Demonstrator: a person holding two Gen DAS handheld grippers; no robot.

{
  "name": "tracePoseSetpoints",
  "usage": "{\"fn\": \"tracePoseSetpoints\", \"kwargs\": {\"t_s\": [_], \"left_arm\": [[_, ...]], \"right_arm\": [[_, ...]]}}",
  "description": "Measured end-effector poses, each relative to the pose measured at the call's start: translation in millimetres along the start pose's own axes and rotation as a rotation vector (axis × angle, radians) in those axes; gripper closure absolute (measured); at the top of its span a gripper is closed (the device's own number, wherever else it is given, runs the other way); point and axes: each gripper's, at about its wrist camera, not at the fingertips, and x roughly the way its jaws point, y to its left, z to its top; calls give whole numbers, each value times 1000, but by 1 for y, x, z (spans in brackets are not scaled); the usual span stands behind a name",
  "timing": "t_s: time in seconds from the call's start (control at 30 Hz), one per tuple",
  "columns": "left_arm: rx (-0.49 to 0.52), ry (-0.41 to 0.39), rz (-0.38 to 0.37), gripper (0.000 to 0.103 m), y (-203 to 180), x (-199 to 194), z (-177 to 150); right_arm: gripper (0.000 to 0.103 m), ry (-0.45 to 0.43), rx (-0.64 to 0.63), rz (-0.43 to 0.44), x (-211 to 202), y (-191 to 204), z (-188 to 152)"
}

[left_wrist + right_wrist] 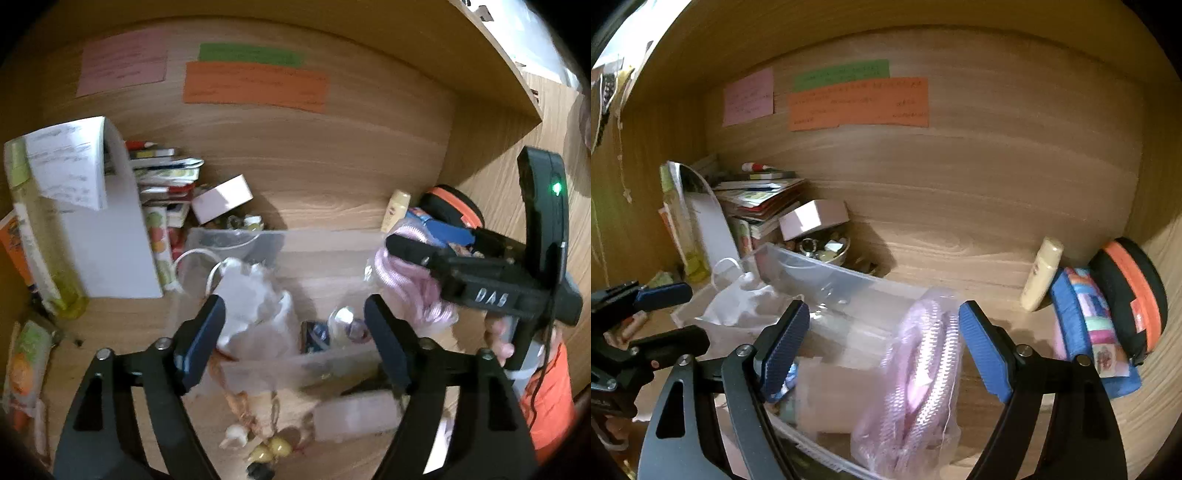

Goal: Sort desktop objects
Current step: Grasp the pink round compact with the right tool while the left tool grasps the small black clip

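Filling the middle of the wooden desk (997, 229) is a clear plastic bin (827, 280), and everything else sits around it. Behind the bin, on the desk's back panel, are a pink note (749, 96), a green strip (842, 75) and an orange sheet (858, 103). Behind the bin's left end leans a white folder (110, 236) with a stack of books (761, 195) next to it, and a small pink box (812, 218) resting tilted over a bowl of trinkets (823, 249). To the right of the bin stand a black and orange round case (1134, 295), a blue patterned pouch (1089, 332) and a cream bottle (1041, 273) leaning on the back panel.

Inside the bin, a bagged pink coiled cord (923, 369) lies at the right end and a crumpled white plastic bag (255, 295) at the left end (small items between them are too blurred to name).

The left gripper (295, 339) hovers over the bin's near wall, fingers spread wide and pressing on nothing. The right gripper (882, 347) hangs over the cord with its blue pads spread either side, not touching it. In front of the bin lie a frosted little box (354, 413) and some small charms (266, 448).
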Motion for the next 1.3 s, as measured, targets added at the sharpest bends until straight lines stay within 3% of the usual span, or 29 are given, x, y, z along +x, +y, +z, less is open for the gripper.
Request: {"fn": "tracePoseSetpoints", "kwargs": {"t_s": [0.23,0.57,0.7,1.03,1.3], "left_arm": [[-8,32,10,9,24,-28,-18],[11,140,95,9,55,-37,-59],[37,201,92,9,54,-32,-74],[83,287,0,10,34,-20,-96],[168,342,-16,35,14,-10,-104]], "right_arm": [[22,-3,-7,4,-25,7,-1],[14,-3,-77,-35,-72,25,-37],[14,32,-98,-64,-82,36,-61],[14,151,-12,-5,-89,47,-118],[14,264,-18,60,-73,62,-149]]}}
